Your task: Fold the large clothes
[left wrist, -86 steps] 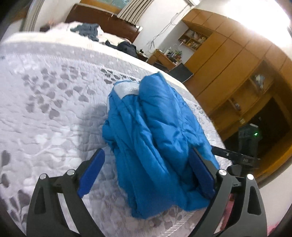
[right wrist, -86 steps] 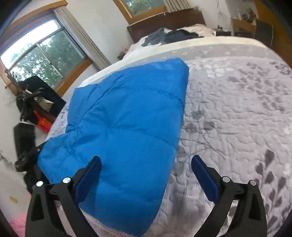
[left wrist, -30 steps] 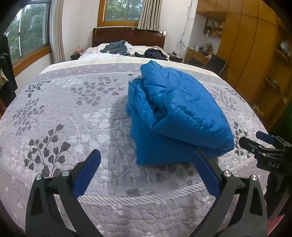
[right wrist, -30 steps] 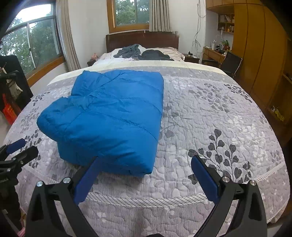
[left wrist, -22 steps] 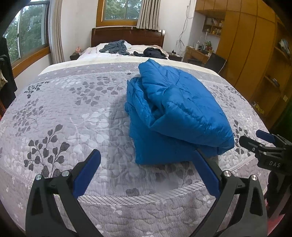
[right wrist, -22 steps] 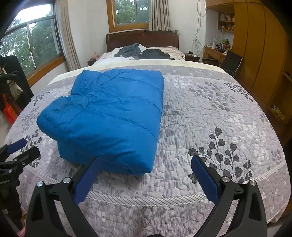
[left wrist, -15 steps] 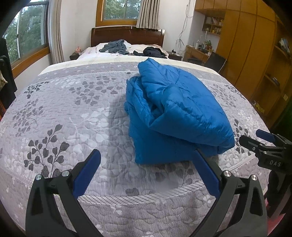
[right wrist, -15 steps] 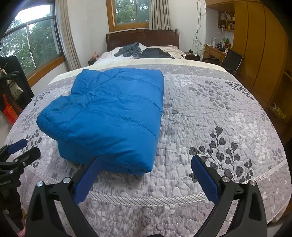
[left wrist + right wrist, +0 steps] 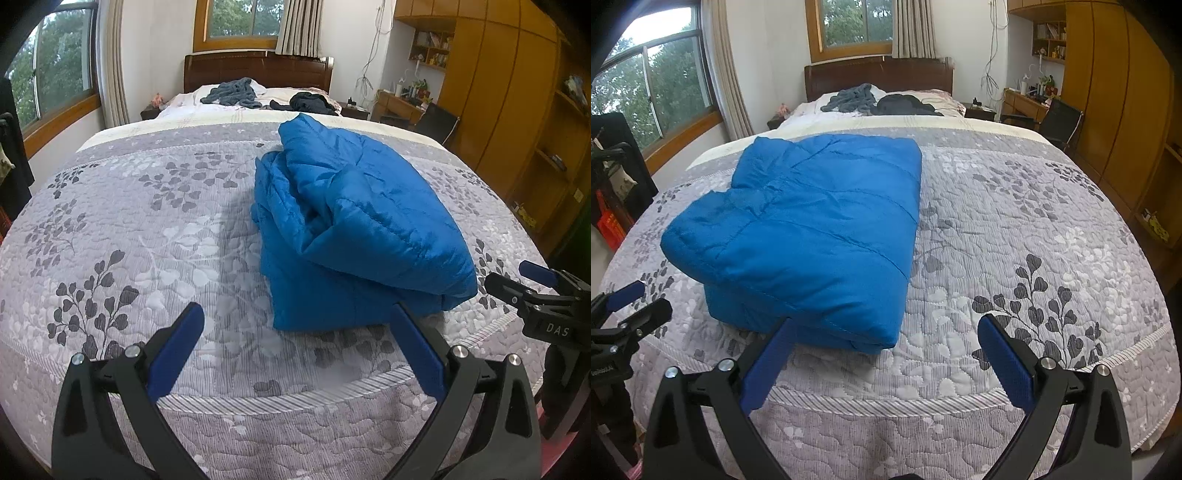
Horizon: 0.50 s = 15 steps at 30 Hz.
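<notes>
A blue puffy jacket point(image 9: 351, 221) lies folded in a thick bundle on the grey leaf-patterned bedspread point(image 9: 129, 229). In the right wrist view the same jacket point(image 9: 812, 229) shows a smooth top layer with its near edge by the foot of the bed. My left gripper point(image 9: 295, 328) hovers open over the foot of the bed, short of the jacket and holding nothing. My right gripper point(image 9: 884, 339) is open too, just short of the jacket's near right corner, with nothing between its fingers. Each gripper shows at the edge of the other's view.
Dark clothes point(image 9: 879, 101) lie heaped by the wooden headboard point(image 9: 879, 75). Wooden wardrobes point(image 9: 1115, 96), a desk and a black chair point(image 9: 1060, 122) stand on the right. Windows and a black rack point(image 9: 613, 166) with a red crate are on the left.
Over the last second almost nothing moved. Since 2.9 s ago both grippers have pulled back from close over the jacket to the foot of the bed, and the jacket lies let go.
</notes>
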{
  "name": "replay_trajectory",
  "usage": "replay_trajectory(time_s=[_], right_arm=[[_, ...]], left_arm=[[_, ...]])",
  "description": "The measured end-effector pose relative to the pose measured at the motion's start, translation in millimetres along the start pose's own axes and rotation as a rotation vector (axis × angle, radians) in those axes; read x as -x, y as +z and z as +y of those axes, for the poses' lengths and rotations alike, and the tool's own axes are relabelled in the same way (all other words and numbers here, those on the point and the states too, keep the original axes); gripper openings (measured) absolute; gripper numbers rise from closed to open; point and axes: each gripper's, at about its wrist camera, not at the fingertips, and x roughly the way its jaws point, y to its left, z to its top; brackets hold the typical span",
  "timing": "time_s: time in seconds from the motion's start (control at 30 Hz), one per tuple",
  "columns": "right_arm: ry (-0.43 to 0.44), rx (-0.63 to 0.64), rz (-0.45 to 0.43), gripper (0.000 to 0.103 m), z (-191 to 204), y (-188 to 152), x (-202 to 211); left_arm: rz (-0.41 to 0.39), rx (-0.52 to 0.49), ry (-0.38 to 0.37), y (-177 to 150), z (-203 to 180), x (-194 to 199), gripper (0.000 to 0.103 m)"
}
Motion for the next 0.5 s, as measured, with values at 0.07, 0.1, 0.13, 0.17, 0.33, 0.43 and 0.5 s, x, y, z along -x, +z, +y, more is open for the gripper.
replay_trajectory(time_s=[0.07, 0.1, 0.13, 0.17, 0.33, 0.43, 0.5], right_arm=[[0.0, 0.0, -0.001, 0.099, 0.6, 0.0, 0.1], [0.0, -0.001, 0.0, 0.099, 0.5, -0.1, 0.0], [0.001, -0.001, 0.0, 0.099, 0.8, -0.1, 0.1], [0.001, -0.001, 0.001, 0.099, 0.2, -0.2, -0.7], [0.003, 0.001, 0.003, 0.099, -0.9, -0.4, -1.9], [0.003, 0.001, 0.004, 0.099, -1.0, -0.5, -2.6], [0.003, 0.002, 0.003, 0.099, -1.1, -0.9, -2.5]], left_arm=[[0.002, -0.002, 0.0, 0.7, 0.4, -0.3, 0.1], [0.003, -0.003, 0.0, 0.5, 0.9, -0.4, 0.1], [0.004, -0.004, 0.0, 1.1, 1.2, -0.7, 0.1], [0.004, -0.004, 0.0, 1.1, 0.9, -0.7, 0.1], [0.005, -0.006, 0.0, 1.4, 0.1, -0.7, 0.1], [0.006, -0.01, -0.001, 1.5, 1.0, -1.3, 0.1], [0.007, -0.011, -0.001, 1.4, 1.2, -1.6, 0.1]])
